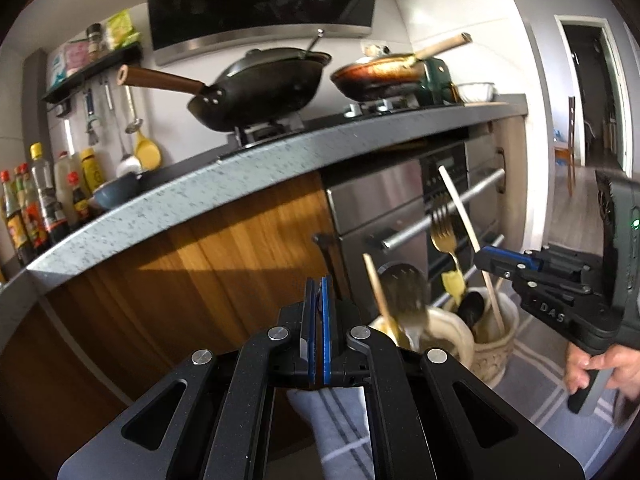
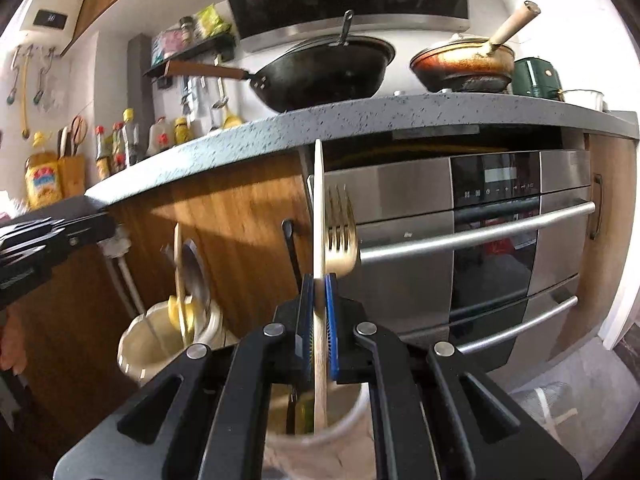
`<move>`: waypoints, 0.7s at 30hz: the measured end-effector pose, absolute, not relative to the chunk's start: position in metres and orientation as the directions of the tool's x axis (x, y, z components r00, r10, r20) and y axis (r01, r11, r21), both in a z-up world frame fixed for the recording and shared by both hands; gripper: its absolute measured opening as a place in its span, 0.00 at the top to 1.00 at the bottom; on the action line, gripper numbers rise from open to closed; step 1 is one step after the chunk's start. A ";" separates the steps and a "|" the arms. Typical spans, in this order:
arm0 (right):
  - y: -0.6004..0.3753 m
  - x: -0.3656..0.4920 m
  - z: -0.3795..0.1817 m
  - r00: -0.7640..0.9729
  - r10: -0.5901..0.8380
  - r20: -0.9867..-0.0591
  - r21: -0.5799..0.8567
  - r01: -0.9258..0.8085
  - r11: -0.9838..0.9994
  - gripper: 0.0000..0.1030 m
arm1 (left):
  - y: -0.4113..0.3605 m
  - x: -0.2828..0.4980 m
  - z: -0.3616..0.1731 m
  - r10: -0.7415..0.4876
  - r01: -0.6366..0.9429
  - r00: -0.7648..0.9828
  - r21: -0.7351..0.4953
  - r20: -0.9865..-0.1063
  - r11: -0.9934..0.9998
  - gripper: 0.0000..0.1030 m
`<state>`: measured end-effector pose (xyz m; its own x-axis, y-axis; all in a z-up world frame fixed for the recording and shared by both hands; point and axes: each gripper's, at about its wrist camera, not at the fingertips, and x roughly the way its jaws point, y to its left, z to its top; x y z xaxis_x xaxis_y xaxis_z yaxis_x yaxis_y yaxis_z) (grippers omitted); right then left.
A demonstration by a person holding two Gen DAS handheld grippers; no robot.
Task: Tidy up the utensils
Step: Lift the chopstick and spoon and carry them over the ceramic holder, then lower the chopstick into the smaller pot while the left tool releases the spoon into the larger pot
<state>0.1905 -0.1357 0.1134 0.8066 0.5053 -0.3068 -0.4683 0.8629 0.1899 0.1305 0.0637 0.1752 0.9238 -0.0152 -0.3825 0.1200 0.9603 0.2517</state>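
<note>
My right tool [image 2: 319,304] was clamped on a long pale wooden stick [image 2: 319,208]. The stick stood almost straight up between the blue pads [image 2: 332,320], and its low end went down into a cream pot [image 2: 352,408] right under the tool. A gold fork [image 2: 340,236] stood up just behind the pads, close to the stick on its right side. I could not tell if the fork touched the stick. A thin black handle [image 2: 291,248] stood to the left of the stick.

My left tool [image 1: 318,304] was shut, with its blue pads [image 1: 327,320] pressed together and nothing between them. Just ahead of it and to the right stood a second cream pot [image 1: 448,332]. A slotted spoon [image 1: 404,292] and a thin wooden stick [image 1: 378,292] leaned out of that pot. The pot with the fork was just past it, and my right tool reached in from the right side. My hand [image 1: 600,364] held that tool's grip.

Both pots sat on the floor [image 1: 536,384], in front of a wood cupboard door [image 1: 200,256] and a shiny oven [image 2: 460,240]. Above them was the grey table [image 1: 240,176], with a black wok [image 1: 260,88] and a frying pan [image 1: 380,72] on the stove. Sauce bottles [image 1: 36,208] stood far off to the left.
</note>
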 end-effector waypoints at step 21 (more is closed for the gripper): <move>-0.154 0.188 0.098 0.701 0.547 -0.456 0.298 -0.459 0.837 0.95 | 0.054 0.134 0.154 -0.059 0.153 0.887 0.171 -0.459 0.973 0.89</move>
<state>0.1883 -0.1543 0.0979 0.7014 0.5474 -0.4565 -0.4594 0.8369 0.2977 0.1337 0.0541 0.1536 0.8865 -0.0591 -0.4589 0.1535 0.9732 0.1711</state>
